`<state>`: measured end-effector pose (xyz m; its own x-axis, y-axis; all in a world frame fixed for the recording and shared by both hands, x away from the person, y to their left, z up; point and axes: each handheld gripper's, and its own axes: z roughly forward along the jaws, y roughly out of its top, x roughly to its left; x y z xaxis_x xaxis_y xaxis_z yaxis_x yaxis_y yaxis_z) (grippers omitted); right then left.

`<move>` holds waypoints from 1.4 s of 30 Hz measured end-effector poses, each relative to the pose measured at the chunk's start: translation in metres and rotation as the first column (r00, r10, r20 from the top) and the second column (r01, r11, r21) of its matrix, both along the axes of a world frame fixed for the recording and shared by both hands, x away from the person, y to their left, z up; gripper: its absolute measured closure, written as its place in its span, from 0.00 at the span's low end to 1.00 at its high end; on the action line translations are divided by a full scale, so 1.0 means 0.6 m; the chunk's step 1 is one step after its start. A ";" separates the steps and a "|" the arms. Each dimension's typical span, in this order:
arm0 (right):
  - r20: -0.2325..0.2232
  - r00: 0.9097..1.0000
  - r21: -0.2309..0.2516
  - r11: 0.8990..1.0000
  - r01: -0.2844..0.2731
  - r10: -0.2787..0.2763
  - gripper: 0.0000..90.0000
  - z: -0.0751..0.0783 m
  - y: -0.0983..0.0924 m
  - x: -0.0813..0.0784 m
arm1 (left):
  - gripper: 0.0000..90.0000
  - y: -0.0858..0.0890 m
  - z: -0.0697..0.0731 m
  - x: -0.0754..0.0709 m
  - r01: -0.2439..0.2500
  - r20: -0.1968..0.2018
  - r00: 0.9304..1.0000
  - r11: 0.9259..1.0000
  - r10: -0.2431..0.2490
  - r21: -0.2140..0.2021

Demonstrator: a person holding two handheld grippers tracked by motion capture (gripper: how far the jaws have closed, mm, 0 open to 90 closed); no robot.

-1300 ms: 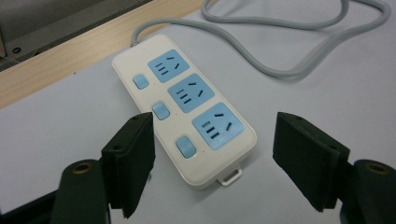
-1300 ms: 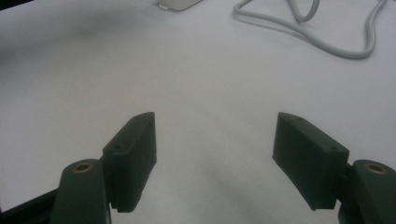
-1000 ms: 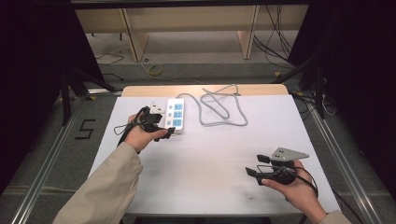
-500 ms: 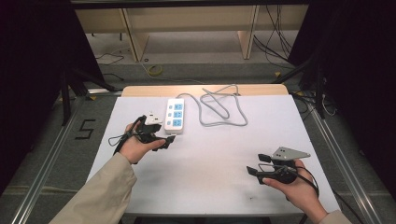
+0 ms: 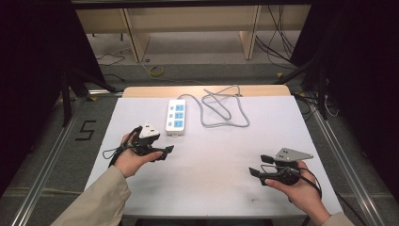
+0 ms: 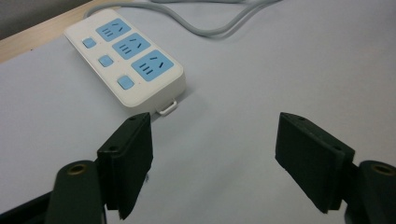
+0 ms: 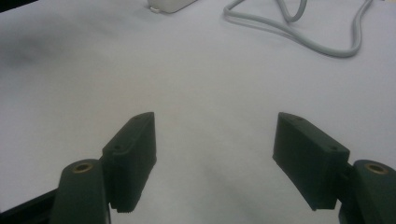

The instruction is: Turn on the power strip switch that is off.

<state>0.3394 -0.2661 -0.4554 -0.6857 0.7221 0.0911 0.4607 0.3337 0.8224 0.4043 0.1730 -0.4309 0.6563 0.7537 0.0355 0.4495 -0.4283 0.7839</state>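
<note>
White plastic power strip with blue sockets (image 5: 176,116) lies flat at counter (image 5: 211,188) far edge, grey cord (image 5: 226,110) looped beside. Left gripper (image 5: 165,151) spread wide, empty, near strip. Right gripper (image 5: 258,165) spread, empty, well apart. Risk: off-centre grasp slides strip; cord drags.

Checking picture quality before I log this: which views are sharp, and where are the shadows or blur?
High view: even light, dark surroundings, slightly soft. Left gripper view: power strip sharp, near jaws a little soft, faint shadow under the strip. Right gripper view: the cable fairly clear, soft grey shadow at upper left on the table.
</note>
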 end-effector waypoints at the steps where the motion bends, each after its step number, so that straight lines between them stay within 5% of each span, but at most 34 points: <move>1: 0.000 1.000 0.000 1.000 0.001 -0.001 0.34 0.000 0.000 0.000 | 0.30 0.002 -0.001 -0.003 0.003 0.002 1.000 1.000 -0.003 0.000; 25: -0.003 1.000 0.003 1.000 0.001 -0.001 0.33 0.000 -0.001 0.001 | 0.27 0.025 -0.008 -0.054 0.040 0.036 0.999 0.999 -0.039 -0.026; 42: -0.003 1.000 -0.002 1.000 -0.009 0.009 0.33 -0.002 0.001 0.002 | 0.25 0.047 -0.041 -0.104 0.017 0.002 1.000 1.000 -0.017 -0.017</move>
